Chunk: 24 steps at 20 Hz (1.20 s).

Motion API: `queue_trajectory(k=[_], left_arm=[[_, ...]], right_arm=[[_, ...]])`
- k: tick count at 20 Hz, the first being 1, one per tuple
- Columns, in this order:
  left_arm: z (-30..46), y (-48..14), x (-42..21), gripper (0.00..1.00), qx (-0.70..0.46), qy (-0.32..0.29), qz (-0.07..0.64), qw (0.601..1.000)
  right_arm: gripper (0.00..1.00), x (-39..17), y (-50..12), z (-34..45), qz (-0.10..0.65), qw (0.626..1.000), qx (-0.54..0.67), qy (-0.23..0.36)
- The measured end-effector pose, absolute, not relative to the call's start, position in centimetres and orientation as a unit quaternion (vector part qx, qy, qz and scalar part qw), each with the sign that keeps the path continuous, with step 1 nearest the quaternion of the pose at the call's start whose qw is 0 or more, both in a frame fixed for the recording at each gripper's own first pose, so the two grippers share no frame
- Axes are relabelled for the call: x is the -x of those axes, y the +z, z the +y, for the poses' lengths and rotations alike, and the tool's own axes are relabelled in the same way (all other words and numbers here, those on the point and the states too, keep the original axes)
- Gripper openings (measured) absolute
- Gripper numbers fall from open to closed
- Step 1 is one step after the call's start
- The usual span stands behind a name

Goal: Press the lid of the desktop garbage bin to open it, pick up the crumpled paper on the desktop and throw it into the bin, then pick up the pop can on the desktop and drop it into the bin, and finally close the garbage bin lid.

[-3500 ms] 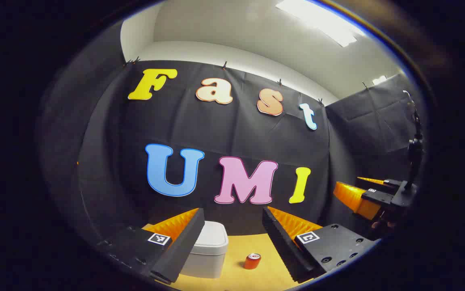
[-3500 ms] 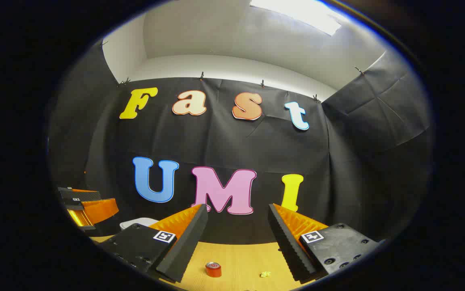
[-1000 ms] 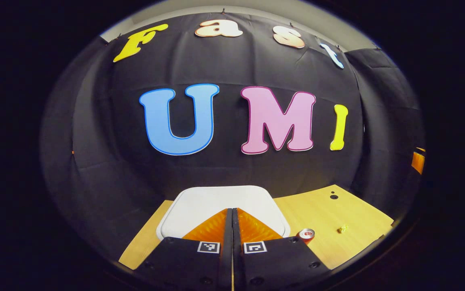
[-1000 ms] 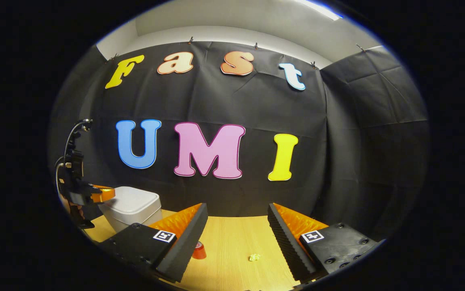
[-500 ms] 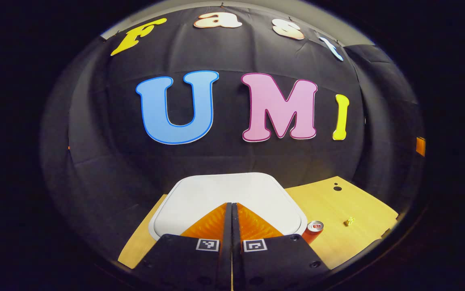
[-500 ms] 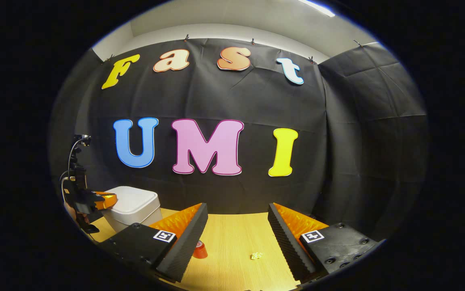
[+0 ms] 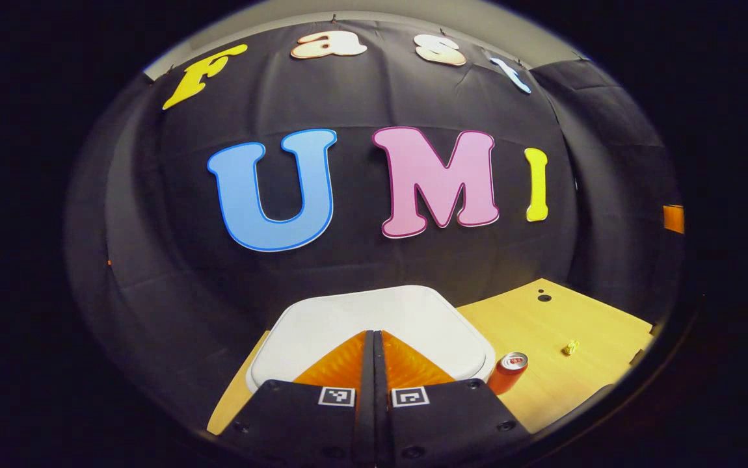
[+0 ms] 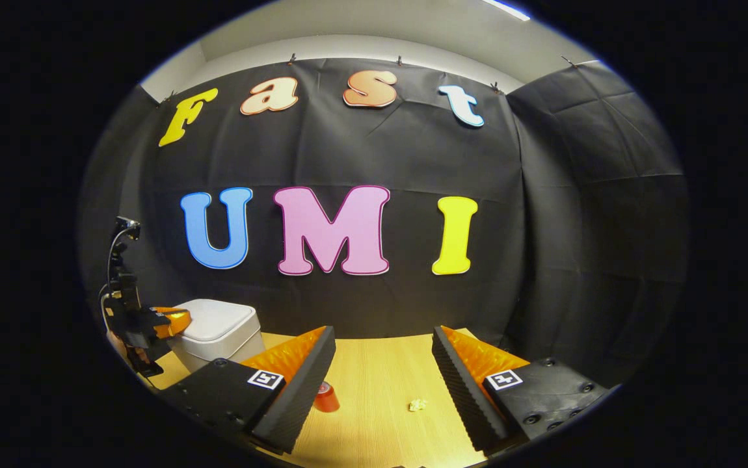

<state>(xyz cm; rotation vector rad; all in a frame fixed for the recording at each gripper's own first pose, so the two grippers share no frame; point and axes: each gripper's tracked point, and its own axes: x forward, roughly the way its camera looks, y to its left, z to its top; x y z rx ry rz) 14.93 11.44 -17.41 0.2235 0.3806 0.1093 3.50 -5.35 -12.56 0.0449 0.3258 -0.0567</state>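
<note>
Resting over the near edge of the white bin lid (image 7: 374, 315), the left gripper (image 7: 374, 344) has its two fingers brought fully together with nothing between them; whether the tips actually touch the lid cannot be told from the left gripper view. The lid lies flat and closed on the garbage bin (image 8: 221, 348), which stands at the left end of the wooden surface (image 7: 582, 325), close to the black cloth wall. In the right gripper view the left gripper (image 8: 169, 320) shows again at the far left, poised over that same lid, with a hand (image 8: 128, 351) under it.

Just right of the bin stands the pop can (image 7: 509, 372), upright on the surface, red with a silver top; in the right gripper view the pop can (image 8: 327, 396) is partly hidden behind the right gripper's left finger. Farther right, well apart from the can, lies the crumpled paper (image 7: 570, 348), a small yellowish wad on the bare wood, seen also at (image 8: 417, 405) between the fingers.

The right gripper (image 8: 384, 354) hangs above the surface with its fingers spread wide, holding nothing.
</note>
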Motion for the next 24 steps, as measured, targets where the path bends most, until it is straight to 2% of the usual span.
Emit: queue_trajectory(k=[3,10,15,20,22,24], left_arm=[[10.4,-13.0,-15.5,0.06,-0.106,0.067,0.137,0.983],[3.9,-2.8,-14.5,0.05,-0.114,0.027,0.034,0.992],[0.0,-0.1,-11.5,0.06,-0.082,0.009,0.018,0.996],[-1.4,-0.9,-9.0,0.08,-0.067,0.006,0.031,0.997],[-2.3,-2.0,-8.5,0.16,-0.061,-0.006,0.046,0.997],[-2.4,-2.9,-7.9,0.47,-0.065,-0.011,0.053,0.996]], right_arm=[[0.96,-3.3,-11.6,-5.2,0.153,0.988,-0.016,-0.026],[0.96,-2.3,-9.8,-4.0,0.137,0.990,-0.002,-0.012],[0.96,-1.8,-8.9,-3.6,0.124,0.992,0.009,-0.005],[0.96,-1.5,-10.3,-3.5,0.147,0.989,0.009,0.002],[0.96,-1.5,-11.5,-3.3,0.166,0.986,0.010,0.009],[0.96,-1.7,-13.0,-3.5,0.190,0.982,0.015,0.010]])
